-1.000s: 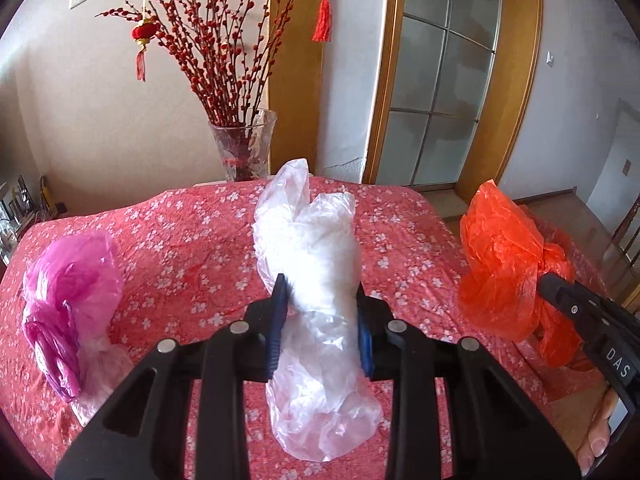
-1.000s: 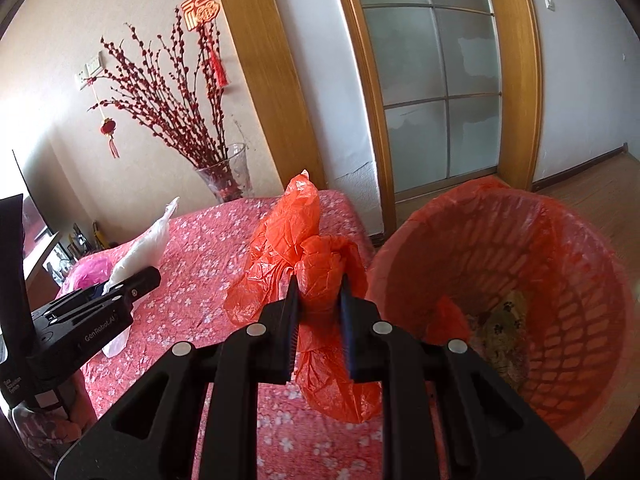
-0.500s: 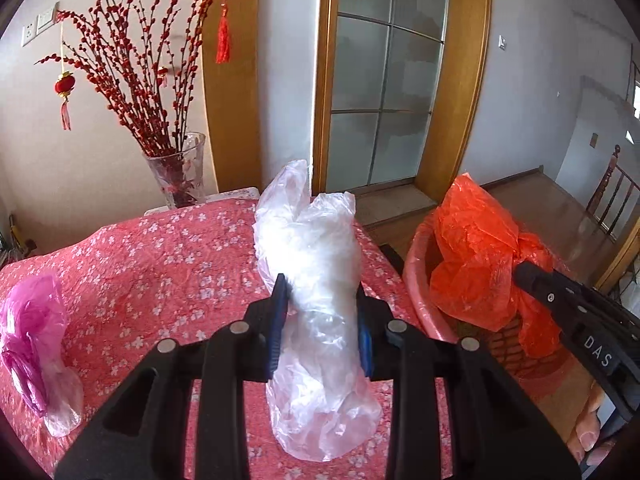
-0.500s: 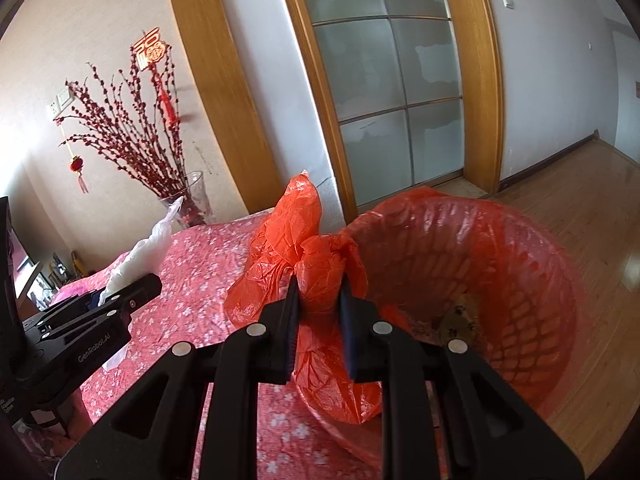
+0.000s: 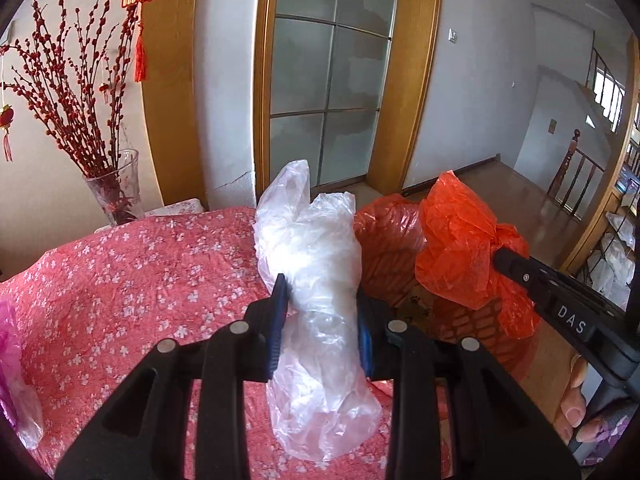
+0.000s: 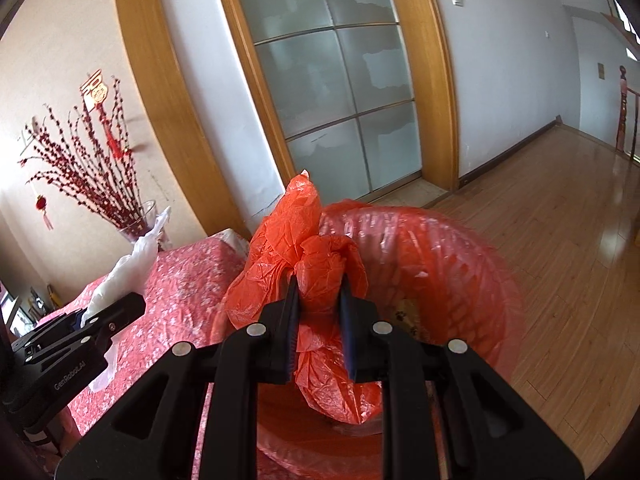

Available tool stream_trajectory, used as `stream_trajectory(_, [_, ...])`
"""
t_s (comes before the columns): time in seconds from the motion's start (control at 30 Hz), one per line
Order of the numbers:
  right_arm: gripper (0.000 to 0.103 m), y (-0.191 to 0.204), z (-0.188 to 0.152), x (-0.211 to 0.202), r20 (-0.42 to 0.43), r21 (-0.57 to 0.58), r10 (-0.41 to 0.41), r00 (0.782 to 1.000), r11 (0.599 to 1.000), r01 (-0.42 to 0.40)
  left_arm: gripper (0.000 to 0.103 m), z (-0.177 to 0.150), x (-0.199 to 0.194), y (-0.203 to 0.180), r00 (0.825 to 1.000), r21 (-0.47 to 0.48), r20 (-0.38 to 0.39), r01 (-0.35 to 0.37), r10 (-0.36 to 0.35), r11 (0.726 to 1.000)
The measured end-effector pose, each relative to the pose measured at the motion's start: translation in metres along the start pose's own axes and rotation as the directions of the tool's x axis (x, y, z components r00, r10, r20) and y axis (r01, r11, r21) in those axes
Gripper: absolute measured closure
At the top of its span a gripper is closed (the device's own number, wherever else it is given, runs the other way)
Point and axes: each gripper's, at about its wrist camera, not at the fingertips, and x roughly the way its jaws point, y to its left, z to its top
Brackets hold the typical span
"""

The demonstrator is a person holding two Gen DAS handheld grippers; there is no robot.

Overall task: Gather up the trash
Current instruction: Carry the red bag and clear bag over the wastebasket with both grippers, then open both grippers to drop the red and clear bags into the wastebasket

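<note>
My left gripper (image 5: pixel 320 300) is shut on a clear plastic bag (image 5: pixel 312 248) and holds it above the right edge of the red flowered tablecloth (image 5: pixel 140 264). My right gripper (image 6: pixel 318 296) is shut on a crumpled orange plastic bag (image 6: pixel 296 240) and holds it over the red mesh trash basket (image 6: pixel 452 264), which has an orange liner and some scraps at the bottom. In the left wrist view the orange bag (image 5: pixel 456 248) hangs over the basket (image 5: pixel 384 236). A pink plastic bag (image 5: pixel 8 344) lies on the table at the far left.
A glass vase of red berry branches (image 5: pixel 116 188) stands at the table's back edge. A frosted glass door with a wooden frame (image 6: pixel 332 80) is behind the basket. Wooden floor (image 6: pixel 560 220) spreads to the right.
Both grippers have swung right with their bags. The orange bag now hangs over the basket, and the clear bag has come to the table's right edge beside it.
</note>
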Motion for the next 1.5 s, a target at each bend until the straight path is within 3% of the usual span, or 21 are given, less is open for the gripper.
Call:
stream_trajectory(0.73, [0.084, -0.042, 0.008, -0.011, 0.055, 0.07, -0.097, 0.994, 0.993, 0.093, 0.072, 0.014, 0.028, -0.05, 0.983, 0.034, -0.025, 0.181, -0.18, 0.983])
stream_trajectory(1.03, [0.084, -0.048, 0.008, -0.008, 0.052, 0.088, -0.114, 0.992, 0.99, 0.109, 0.071, 0.013, 0.043, -0.065, 0.974, 0.028, -0.055, 0.219, -0.218, 0.975])
stream_trajectory(1.13, [0.083, -0.049, 0.008, -0.005, 0.049, 0.094, -0.112, 0.992, 0.99, 0.107, 0.07, 0.012, 0.048, -0.067, 0.972, 0.025, -0.066, 0.229, -0.227, 0.973])
stream_trajectory(1.33, [0.074, -0.051, 0.007, -0.004, 0.04, 0.102, -0.105, 0.994, 0.99, 0.1, 0.055, 0.008, 0.055, -0.066, 0.972, 0.02, -0.073, 0.223, -0.221, 0.975])
stream_trajectory(1.5, [0.067, -0.052, 0.007, -0.006, 0.044, 0.113, -0.108, 0.993, 0.988, 0.102, 0.053, 0.003, 0.055, -0.056, 0.976, 0.005, -0.077, 0.204, -0.203, 0.979])
